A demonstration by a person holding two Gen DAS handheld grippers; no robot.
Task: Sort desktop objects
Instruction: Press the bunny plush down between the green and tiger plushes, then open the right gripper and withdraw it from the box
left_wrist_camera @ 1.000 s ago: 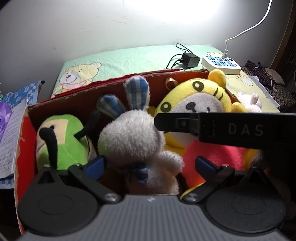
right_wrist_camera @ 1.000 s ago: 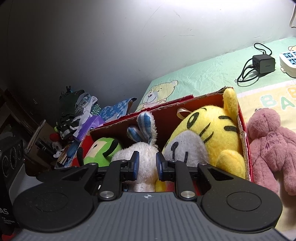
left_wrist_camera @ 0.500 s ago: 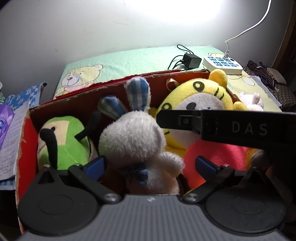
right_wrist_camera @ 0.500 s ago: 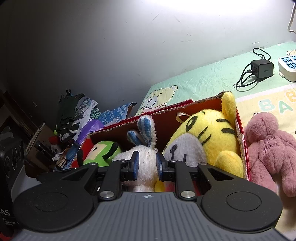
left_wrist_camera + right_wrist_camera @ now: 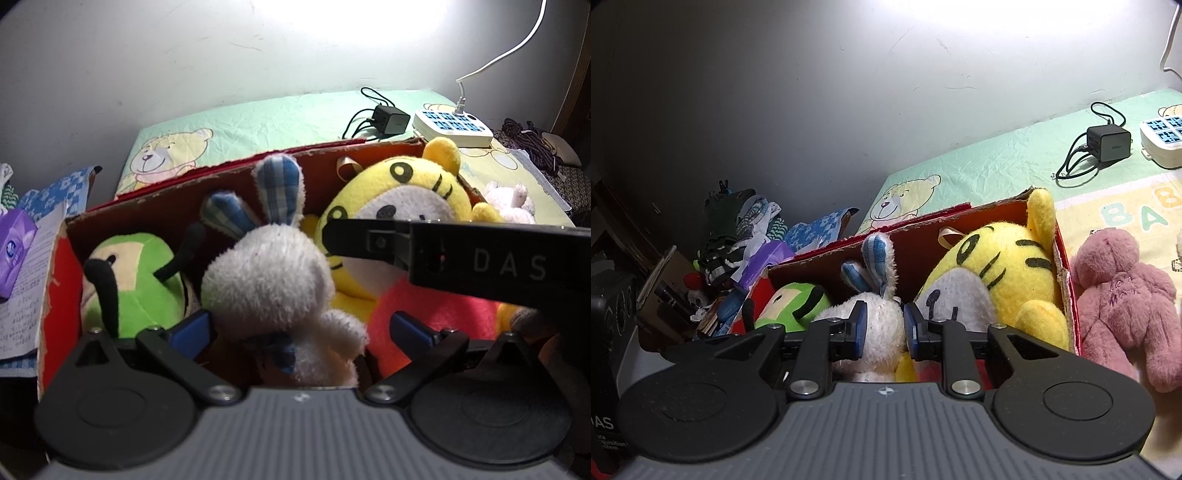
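Only my right wrist view shows the pink plush [image 5: 1123, 306], at 3 o'clock outside the red box [image 5: 1065, 295]. Inside sit 3 toys: green plush [image 5: 140, 280], white rabbit [image 5: 273, 288], yellow tiger [image 5: 399, 192]. My left hand-held gripper [image 5: 301, 328] stands apart around the rabbit; my right hand-held gripper [image 5: 882, 328] is nearly together, empty.

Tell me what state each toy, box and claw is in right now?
Red box: open, holding three toys.
White bunny: upright in box, middle.
Green plush: in box, left.
Yellow tiger: in box, right.
Pink plush: lying outside box.
Left claw: open around bunny.
Right claw: nearly shut, gripping nothing visible.
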